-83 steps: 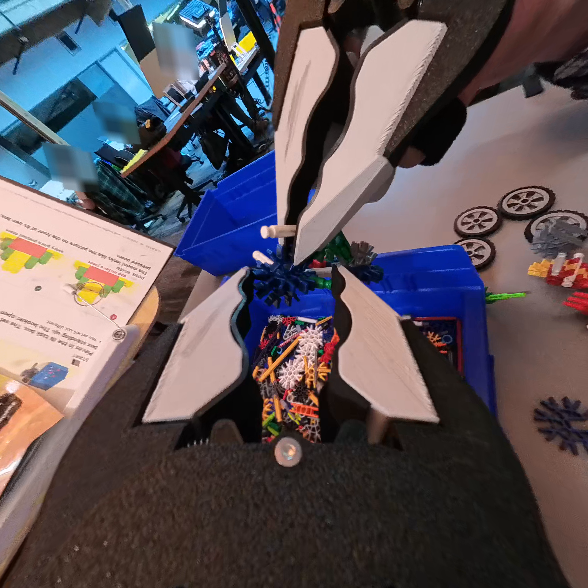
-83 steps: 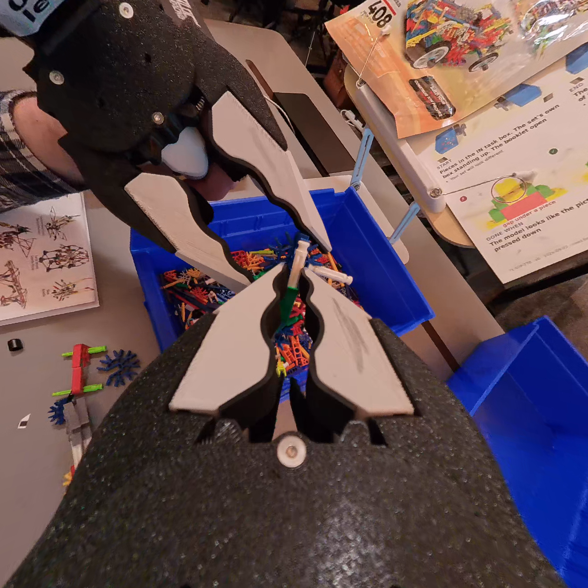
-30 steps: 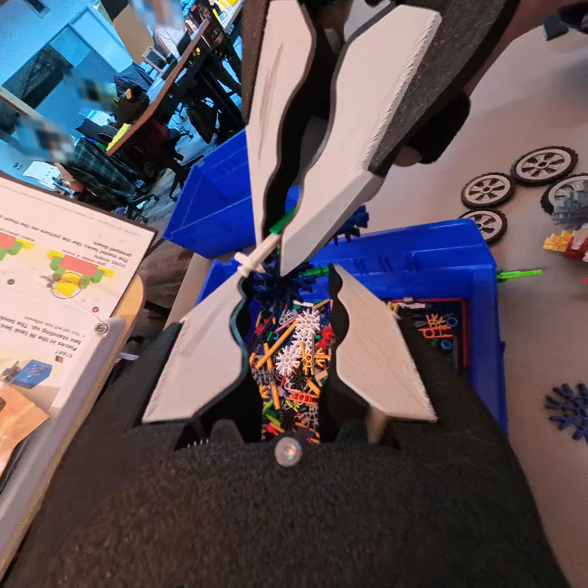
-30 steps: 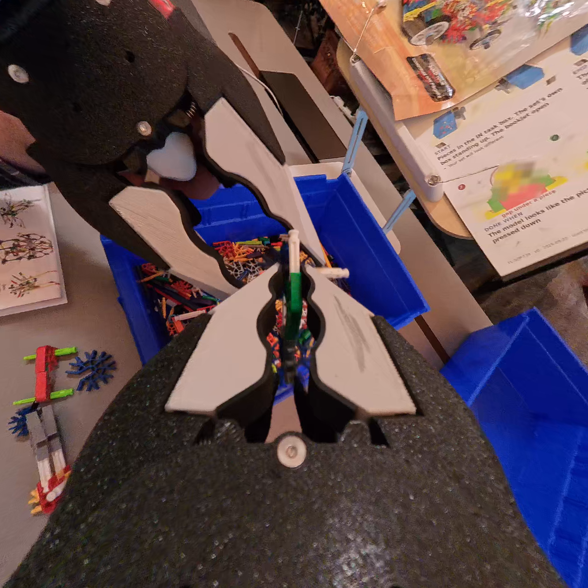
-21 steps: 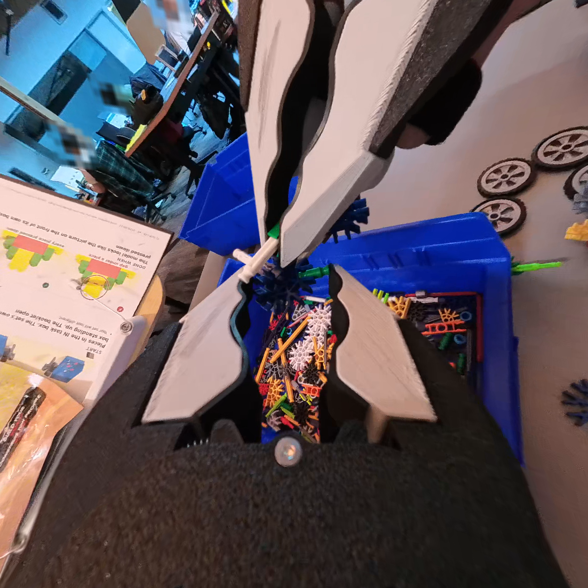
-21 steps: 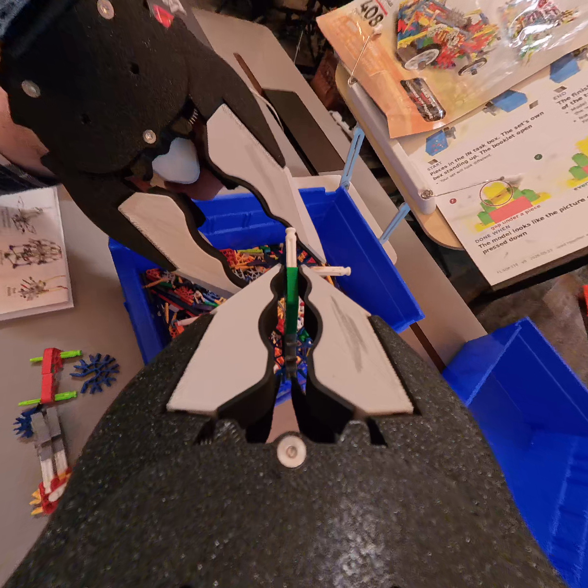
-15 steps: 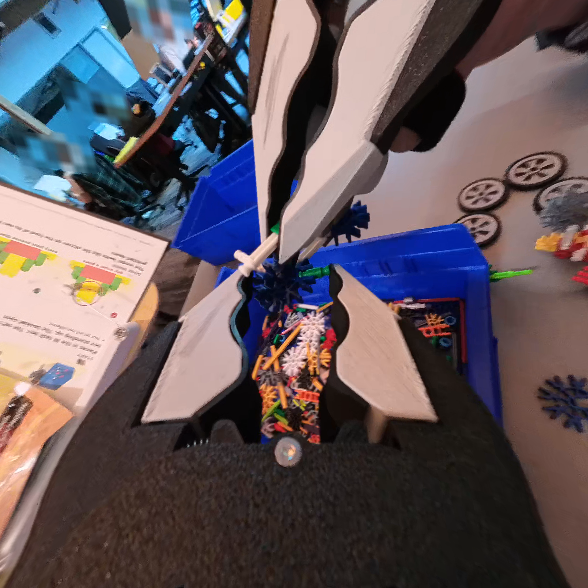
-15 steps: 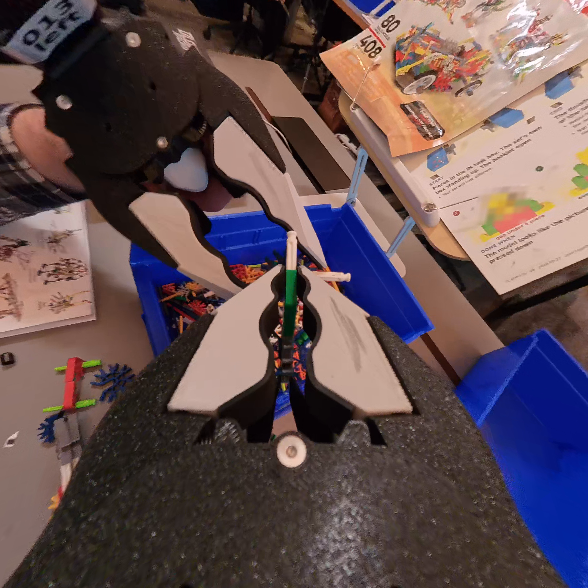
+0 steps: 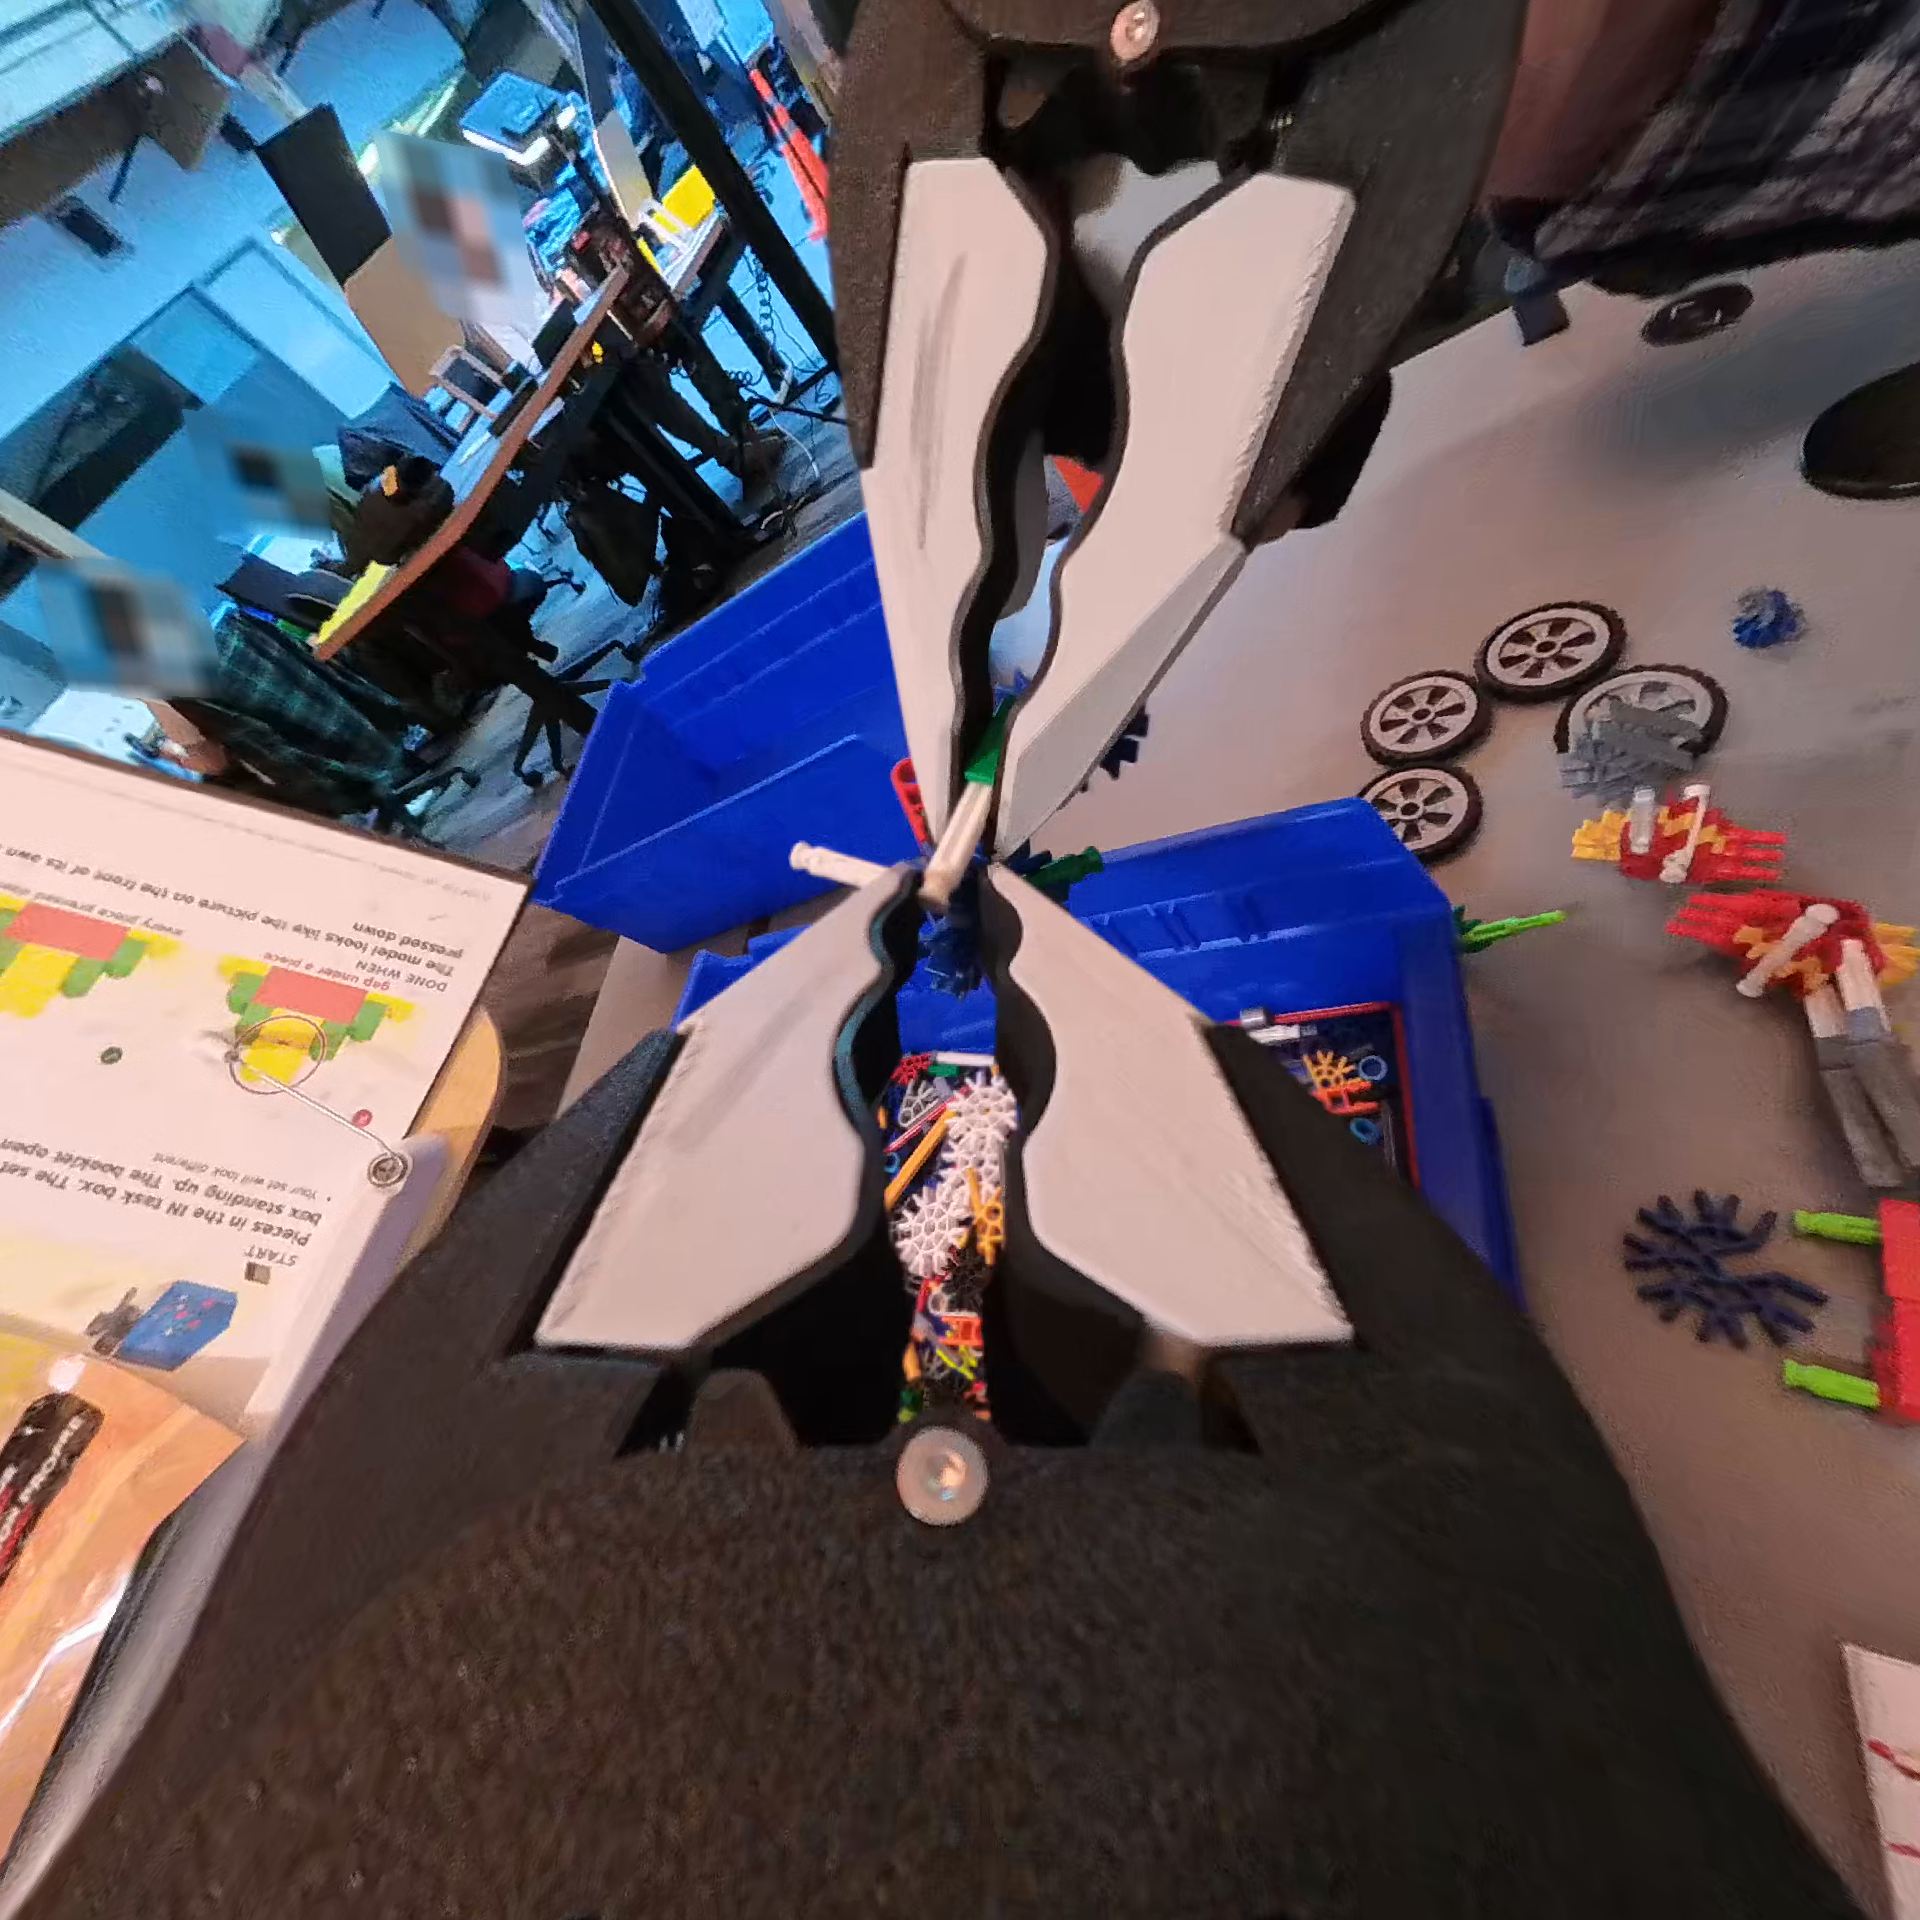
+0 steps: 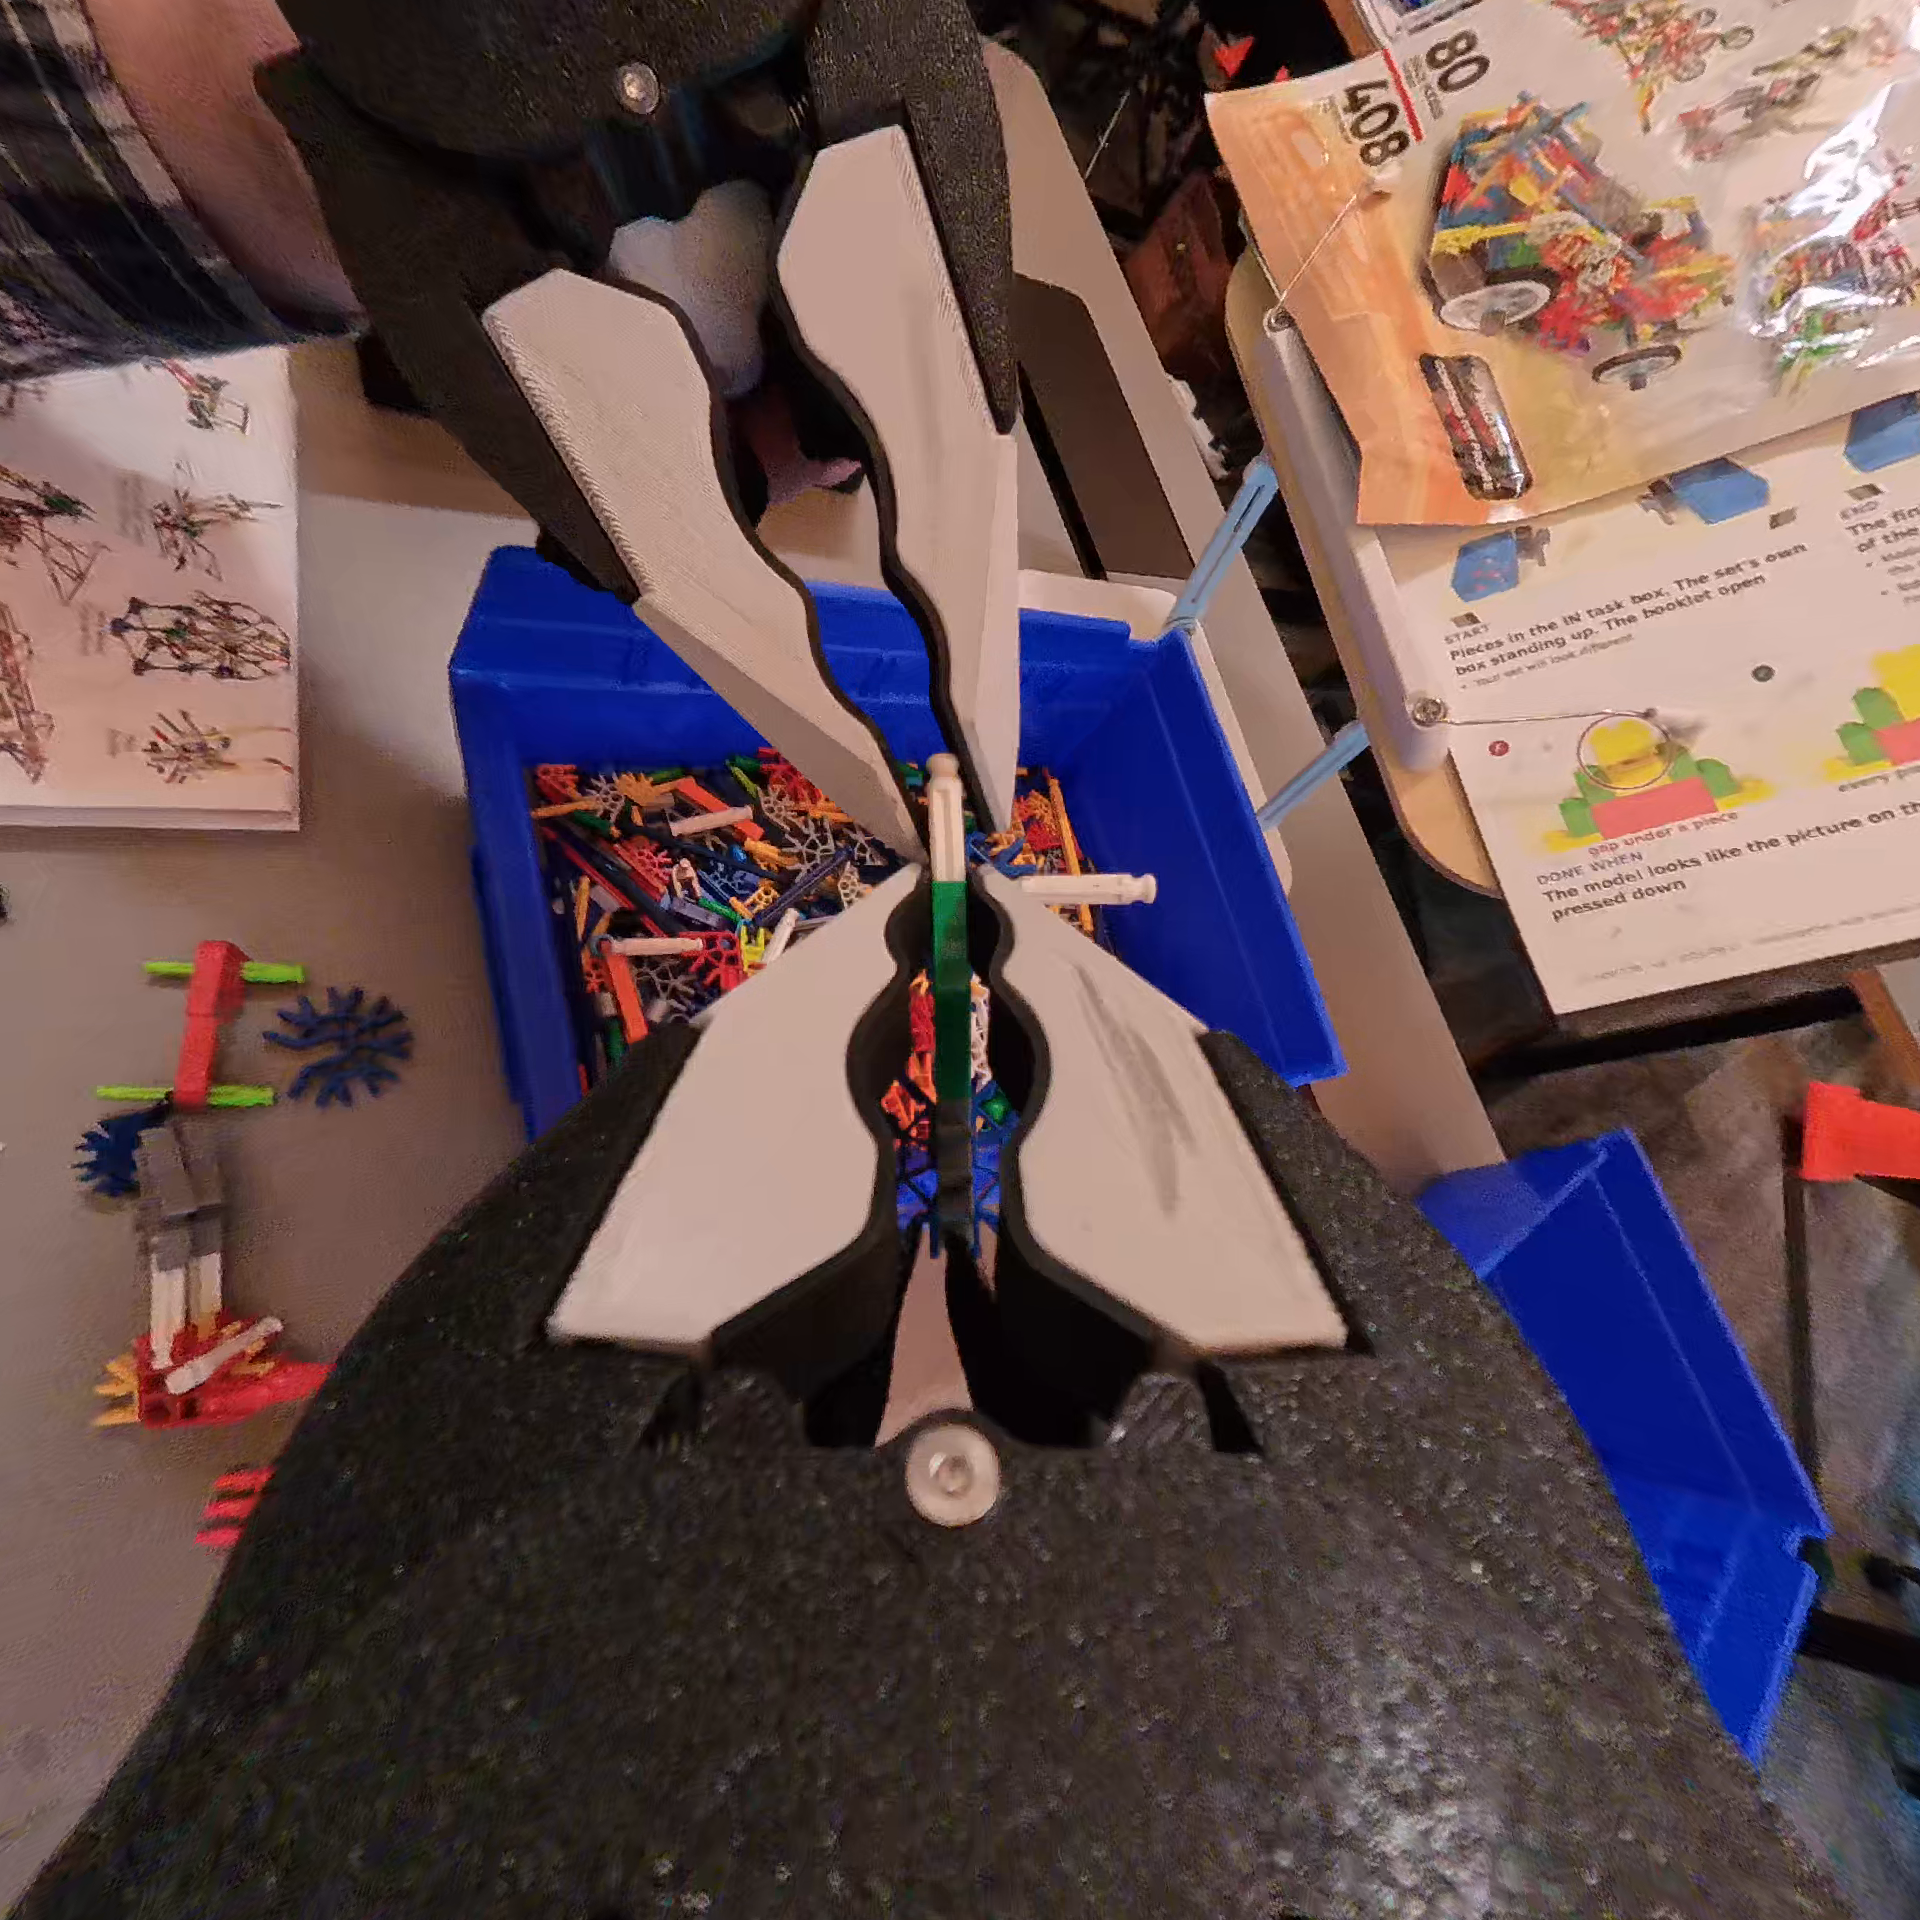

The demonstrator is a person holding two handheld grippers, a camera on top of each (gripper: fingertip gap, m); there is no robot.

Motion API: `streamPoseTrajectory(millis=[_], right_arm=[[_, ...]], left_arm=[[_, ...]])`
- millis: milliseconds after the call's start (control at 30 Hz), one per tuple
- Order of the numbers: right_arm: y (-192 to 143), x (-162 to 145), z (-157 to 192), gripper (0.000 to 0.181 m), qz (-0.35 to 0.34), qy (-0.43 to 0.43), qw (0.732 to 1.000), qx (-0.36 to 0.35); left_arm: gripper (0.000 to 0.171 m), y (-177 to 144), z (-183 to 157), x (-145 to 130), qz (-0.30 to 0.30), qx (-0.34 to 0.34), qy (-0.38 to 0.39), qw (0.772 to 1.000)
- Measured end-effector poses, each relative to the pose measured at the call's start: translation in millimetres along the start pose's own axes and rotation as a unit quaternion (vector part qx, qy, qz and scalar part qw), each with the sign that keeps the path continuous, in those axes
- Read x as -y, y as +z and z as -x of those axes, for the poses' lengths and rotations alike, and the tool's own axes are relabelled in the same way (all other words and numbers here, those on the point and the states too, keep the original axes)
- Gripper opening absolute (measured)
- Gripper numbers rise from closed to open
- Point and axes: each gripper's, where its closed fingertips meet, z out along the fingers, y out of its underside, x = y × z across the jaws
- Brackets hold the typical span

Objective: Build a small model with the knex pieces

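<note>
My right gripper (image 10: 951, 888) is shut on a green rod (image 10: 948, 966) with a dark blue connector at its near end. A white rod (image 10: 943, 810) continues from the green one, and a second white rod (image 10: 1091, 888) sticks out sideways. My left gripper (image 9: 954, 883) meets the right one tip to tip, its fingers closed onto the white rod (image 9: 951, 847). Both hang over a blue bin (image 10: 1143, 727) full of small coloured rods and connectors. The left gripper also shows in the right wrist view (image 10: 951, 821), and the right gripper in the left wrist view (image 9: 971, 836).
A second blue bin (image 9: 727, 790) stands beyond the full one. Several black wheels (image 9: 1423, 717), a red and yellow part-built model (image 9: 1683, 842) and a dark blue snowflake connector (image 9: 1704, 1262) lie on the grey table. An instruction sheet (image 10: 1662, 779) and a booklet (image 10: 135, 603) flank the bin. My two grippers' fingertips are within a few centimetres of each other.
My left gripper's fingers have gone from wide open to closed on the white rod. The two grippers have lined up tip to tip. The right gripper keeps its hold on the green rod.
</note>
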Motion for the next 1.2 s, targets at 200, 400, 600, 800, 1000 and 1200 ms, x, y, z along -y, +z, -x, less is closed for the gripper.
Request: streamPoseTrajectory(millis=[200,400,600,800,1000,1200], right_arm=[[-5,4,-3,0.016,-0.009,0.0,1.0,-0.011],[-13,2,-10,0.009,-0.025,0.004,0.999,-0.019],[-12,2,-5,0.004,-0.014,0.003,1.0,-0.007],[-10,1,-3,0.004,-0.009,-0.004,1.0,-0.007],[-11,2,-9,0.004,-0.003,0.006,1.0,-0.024],[-9,-1,-11,0.004,0.002,0.02,0.999,-0.031]], left_arm=[[0.004,-5,3,9,-0.023,0.011,0.004,1.0],[0.004,-13,6,13,-0.053,-0.006,-0.03,0.998],[0.01,-12,10,14,-0.059,0.003,-0.032,0.998],[0.012,-7,6,9,-0.026,0.004,-0.018,1.0],[0.007,-6,12,13,-0.026,0.036,-0.013,0.999],[0.012,-3,16,15,-0.024,0.067,0.012,0.997]])
